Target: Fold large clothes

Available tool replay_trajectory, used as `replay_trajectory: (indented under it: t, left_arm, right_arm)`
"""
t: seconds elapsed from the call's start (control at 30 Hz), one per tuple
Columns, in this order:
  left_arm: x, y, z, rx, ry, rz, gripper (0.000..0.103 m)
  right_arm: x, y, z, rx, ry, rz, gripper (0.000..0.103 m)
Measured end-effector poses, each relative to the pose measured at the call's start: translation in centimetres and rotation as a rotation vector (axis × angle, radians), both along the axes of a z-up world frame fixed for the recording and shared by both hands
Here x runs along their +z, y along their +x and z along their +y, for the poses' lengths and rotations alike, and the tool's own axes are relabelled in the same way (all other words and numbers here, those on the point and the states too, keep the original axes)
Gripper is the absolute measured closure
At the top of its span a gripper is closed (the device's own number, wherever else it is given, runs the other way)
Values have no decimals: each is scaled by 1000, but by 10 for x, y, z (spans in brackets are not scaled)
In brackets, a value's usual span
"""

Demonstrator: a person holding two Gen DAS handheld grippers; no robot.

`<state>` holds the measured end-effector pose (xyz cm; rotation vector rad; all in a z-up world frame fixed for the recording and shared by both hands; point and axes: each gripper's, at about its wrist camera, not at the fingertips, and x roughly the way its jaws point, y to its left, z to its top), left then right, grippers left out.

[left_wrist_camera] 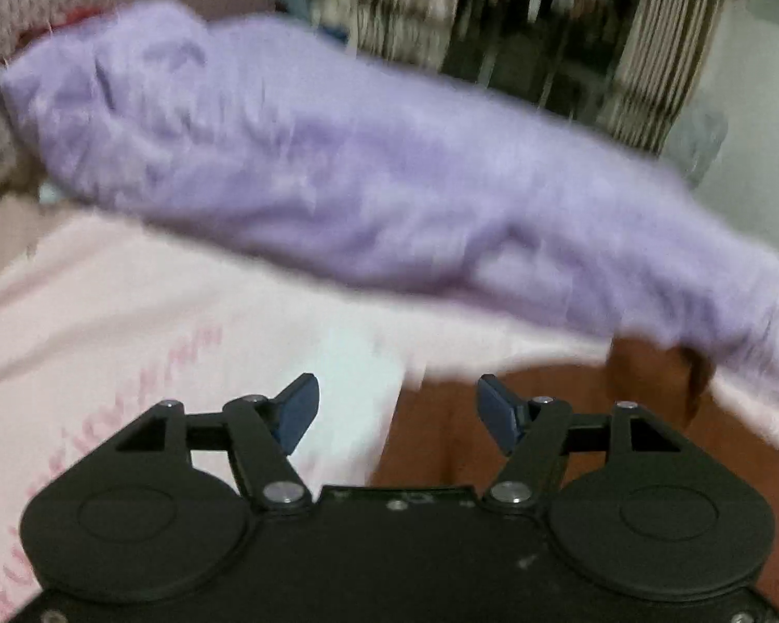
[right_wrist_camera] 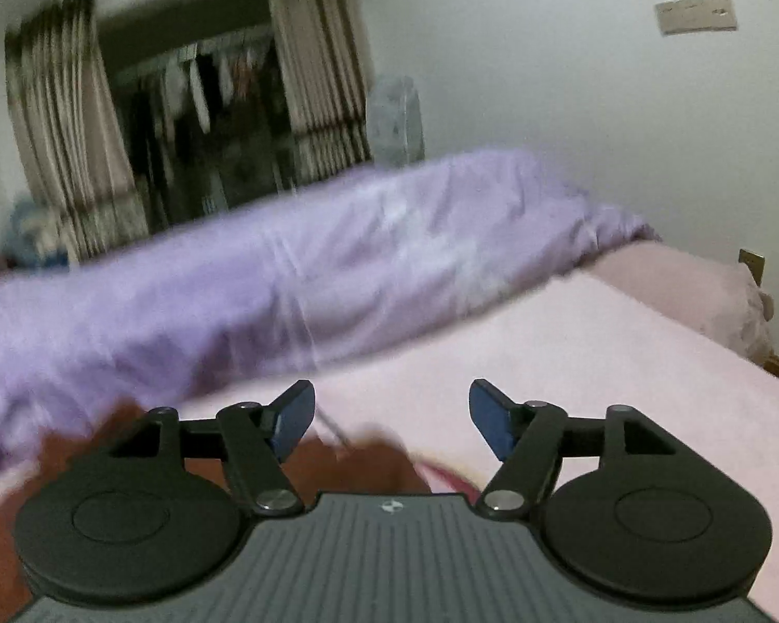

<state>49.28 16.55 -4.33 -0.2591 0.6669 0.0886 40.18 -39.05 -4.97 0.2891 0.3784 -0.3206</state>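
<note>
Meanwhile: left claw (left_wrist_camera: 397,412) and right claw (right_wrist_camera: 392,418) both spread apart, gripping nothing. Lilac garment (left_wrist_camera: 337,181) bunched on pink bed (right_wrist_camera: 571,353), twelve o'clock of both claws.

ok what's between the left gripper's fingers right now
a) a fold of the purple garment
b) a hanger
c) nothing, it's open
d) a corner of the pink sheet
c: the left gripper stands open with nothing between its fingers, and the purple garment lies ahead of it, unheld.
</note>
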Motion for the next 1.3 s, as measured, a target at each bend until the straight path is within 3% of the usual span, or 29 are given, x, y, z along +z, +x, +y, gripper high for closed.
replay_trajectory:
  t: [0.17,0.2,0.23,0.27,0.3,0.33,0.5,0.63,0.7,0.83,0.9,0.93,0.97,1.0,1.07,1.1,1.13,1.17,1.2,1.27,1.3]
  left_arm:
    - [-38,15,-13,-108,50,118,34]
    - [-41,15,-14,-127,56,120,35]
    - [-41,14,-17,-148,58,98,44]
    - [-40,11,-20,-162,71,73,47]
    - [-37,9,-23,-160,98,47,88]
    - [-31,7,-26,-158,123,24,96]
    - [14,-2,-23,-124,114,-191,96]
    - [26,16,-20,-81,118,-239,95]
    - [9,38,-22,-59,133,-207,95]
    - [-66,83,-22,-25,124,-24,92]
    - [-91,87,-21,-21,108,-4,92]
    - [-89,84,-19,-13,104,-18,92]
    - [-84,84,-16,-10,107,-28,90]
    - [-80,84,-16,-10,124,-36,83]
    - [-77,86,-19,19,199,-22,57]
    - [-75,85,-21,39,228,-20,45]
    - [-66,78,-21,58,252,-49,42]
    - [-56,72,-19,65,259,-83,41]
    - [-45,64,-19,84,259,-113,32]
    - [-19,46,-23,106,266,-183,11]
    - [-7,37,-27,94,264,-214,3]
  right_arm:
    - [-18,14,11,99,-75,157,12]
    - [-22,18,12,117,-76,193,22]
    - [-27,21,13,138,-67,232,45]
    - [-31,23,12,164,-47,244,99]
    - [-35,23,10,176,-14,245,98]
    - [-36,19,9,162,-2,216,98]
    - [3,-6,26,77,-108,8,98]
    - [27,6,25,24,-90,-90,98]
    - [19,27,23,9,-60,-68,98]
    - [-33,76,23,-3,-53,72,98]
    - [-65,92,24,18,-32,187,97]
    - [-65,94,24,22,-26,214,97]
    - [-60,93,25,18,-40,218,95]
    - [-56,95,28,27,-69,234,89]
    - [-57,99,35,43,-114,267,80]
    - [-54,98,38,34,-134,271,70]
    - [-49,99,38,20,-151,269,62]
    - [-41,92,38,-2,-173,240,47]
    - [-32,82,37,-25,-195,179,37]
    - [-16,60,31,-96,-243,40,36]
    - [-8,54,29,-151,-268,14,39]
